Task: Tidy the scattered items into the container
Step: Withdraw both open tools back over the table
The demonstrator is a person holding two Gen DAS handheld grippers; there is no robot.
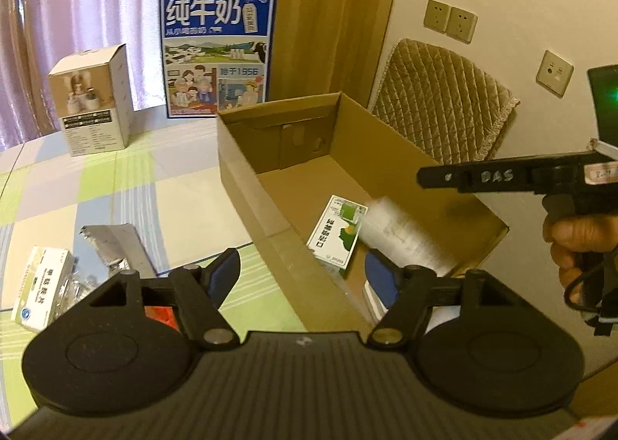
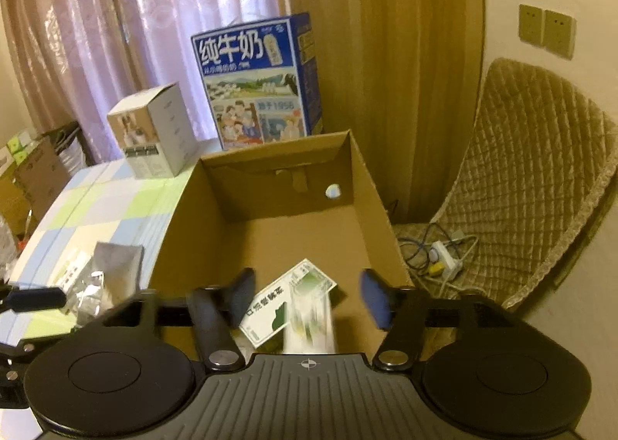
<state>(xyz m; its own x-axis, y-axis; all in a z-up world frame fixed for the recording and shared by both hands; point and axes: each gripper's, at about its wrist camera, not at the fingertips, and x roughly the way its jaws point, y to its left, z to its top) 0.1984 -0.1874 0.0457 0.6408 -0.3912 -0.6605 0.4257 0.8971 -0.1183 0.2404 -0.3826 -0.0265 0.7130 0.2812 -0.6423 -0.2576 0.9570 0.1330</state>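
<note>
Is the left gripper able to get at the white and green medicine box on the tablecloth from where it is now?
Probably yes. The left gripper is open and empty, and the white and green medicine box lies just off its left finger, outside the cardboard box. Only crinkled foil packs sit beside it; nothing covers it.

**A room in a home**

Pale lilac curtains (image 2: 116,34) hang at the far left beside a wooden door (image 1: 320,15). A checked cloth covers the worktop (image 1: 96,177), where a blue milk carton (image 1: 218,54) stands. At the right, a quilted chair cover (image 2: 540,185), wall sockets (image 1: 450,20) and a power strip (image 2: 444,258) on the floor.
</note>
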